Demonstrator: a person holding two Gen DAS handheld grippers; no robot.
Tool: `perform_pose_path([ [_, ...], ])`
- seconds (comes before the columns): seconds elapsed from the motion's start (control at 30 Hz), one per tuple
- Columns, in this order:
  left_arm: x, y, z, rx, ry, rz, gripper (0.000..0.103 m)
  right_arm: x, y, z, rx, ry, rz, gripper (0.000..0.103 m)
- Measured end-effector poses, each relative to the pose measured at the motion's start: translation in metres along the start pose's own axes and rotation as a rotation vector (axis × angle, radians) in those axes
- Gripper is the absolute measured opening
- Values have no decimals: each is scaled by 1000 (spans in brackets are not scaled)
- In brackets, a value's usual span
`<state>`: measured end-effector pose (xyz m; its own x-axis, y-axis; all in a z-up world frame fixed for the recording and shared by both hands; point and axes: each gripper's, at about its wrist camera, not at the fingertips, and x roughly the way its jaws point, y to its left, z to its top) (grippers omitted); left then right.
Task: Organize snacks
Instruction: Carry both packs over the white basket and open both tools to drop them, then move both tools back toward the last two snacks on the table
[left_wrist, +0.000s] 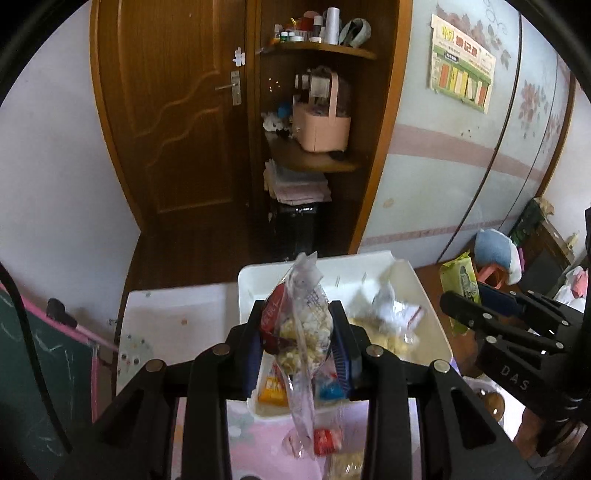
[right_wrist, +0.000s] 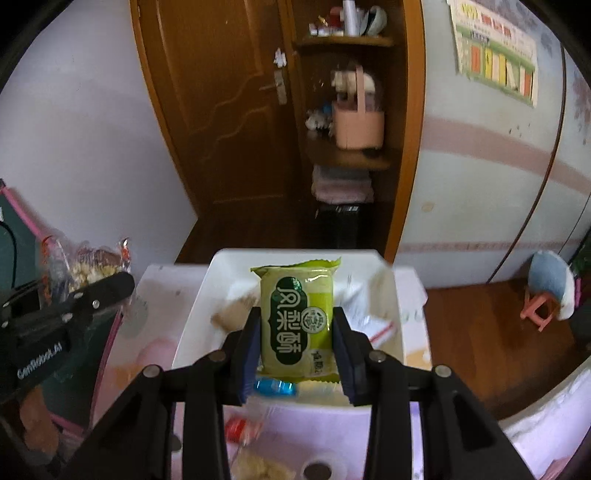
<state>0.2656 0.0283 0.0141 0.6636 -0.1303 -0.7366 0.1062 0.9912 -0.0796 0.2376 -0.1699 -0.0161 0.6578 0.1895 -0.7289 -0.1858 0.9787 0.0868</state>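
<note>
Left claw: pads pressed against a clear snack bag with pale puffed pieces and a red label; the bag stands upright between the pads, its tail hanging below them. Held above the near part of a white bin.

Right claw: clamped on a green packet with dark lettering, gripped by its two long edges, flat face toward the camera. Also held over the white bin. From the left wrist view, the right claw shows at the right edge with the green packet in it, well apart from the left.

Inside the bin: a clear wrapper with white contents toward the far right, pale yellow pieces beside it, an orange packet and a blue-wrapped item at the near end.

Near the bin, on the pink-patterned tabletop: a small red packet.

Farther off: wooden door, corner shelf with a pink basket, wall poster.
</note>
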Motion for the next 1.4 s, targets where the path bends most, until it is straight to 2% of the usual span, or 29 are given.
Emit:
perform_pose_path([
  [0.13, 16, 2, 20, -7, 7, -17, 32, 19, -1, 24, -2, -6, -42, 36],
  [0.3, 40, -1, 27, -12, 36, -15, 32, 46, -7, 43, 8, 21, -94, 37],
  [0.33, 46, 0, 28, -20, 41, -10, 35, 48, -8, 43, 12, 27, -98, 38],
  [0.37, 50, 0, 28, -24, 45, -7, 40, 51, -11, 45, 16, 31, -102, 39],
  [0.43, 56, 1, 26, -29, 58, 4, 83, 57, -16, 48, 30, 35, -117, 43],
  [0.47, 58, 3, 26, -35, 53, 13, 89, 58, -18, 49, 34, 35, -114, 47],
  [0.53, 59, 4, 26, -35, 31, 33, 90, 60, -21, 51, 51, 41, -102, 54],
  [0.6, 62, 6, 25, -29, 43, 51, 90, 60, -24, 51, 63, 45, -90, 59],
  [0.73, 63, 11, 22, -47, 57, 60, 90, 59, -26, 46, 75, 49, -83, 60],
  [1.07, 45, 6, 13, -53, 33, 71, 90, 43, -29, 31, 92, 42, -50, 60],
  [1.4, 5, 7, -7, -80, -10, 89, 90, 12, -19, 4, 35, 23, -25, 60],
])
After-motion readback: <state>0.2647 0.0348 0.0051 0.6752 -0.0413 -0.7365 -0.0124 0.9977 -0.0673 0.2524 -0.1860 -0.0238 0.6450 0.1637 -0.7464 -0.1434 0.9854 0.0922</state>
